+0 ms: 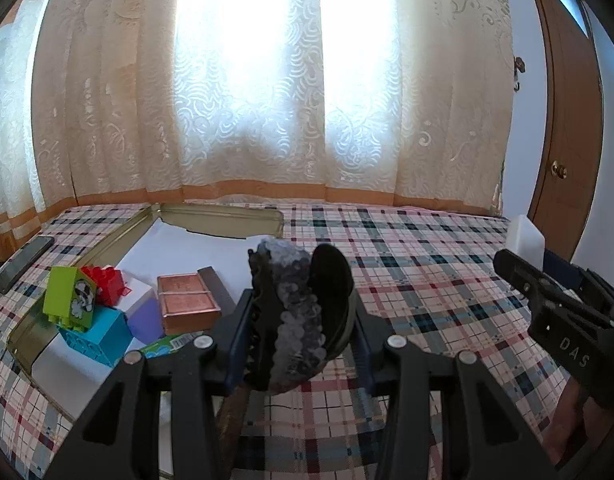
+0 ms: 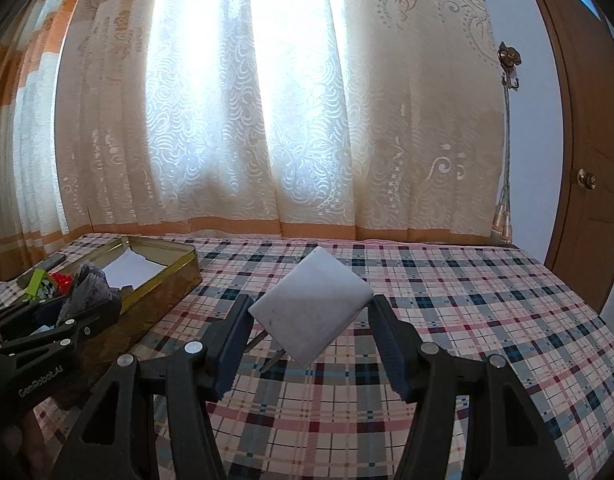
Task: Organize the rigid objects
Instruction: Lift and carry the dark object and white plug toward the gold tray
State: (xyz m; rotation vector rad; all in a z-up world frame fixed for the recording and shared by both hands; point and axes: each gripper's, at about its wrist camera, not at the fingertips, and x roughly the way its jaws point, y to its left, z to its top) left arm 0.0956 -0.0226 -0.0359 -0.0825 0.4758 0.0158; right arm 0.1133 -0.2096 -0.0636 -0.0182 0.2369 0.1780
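The left claw (image 1: 303, 312) is clamped on a dark sequined hair clip (image 1: 297, 316), held up just beside the gold tin (image 1: 223, 222) that already has toy blocks (image 1: 91, 304) and a copper box (image 1: 187, 300) in it. The right claw (image 2: 311, 320) grips a white charger block (image 2: 313, 304), tilted, above the plaid counter (image 2: 467, 320).

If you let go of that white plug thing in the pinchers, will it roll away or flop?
Probably neither. The white charger looks like a stiff, flat-sided block, so it should land and lie still rather than roll. Its smooth shell may be a bit slippery, and the right gripper pinches it cornerwise, so it could twist. Its metal prongs poke out underneath and might land first.
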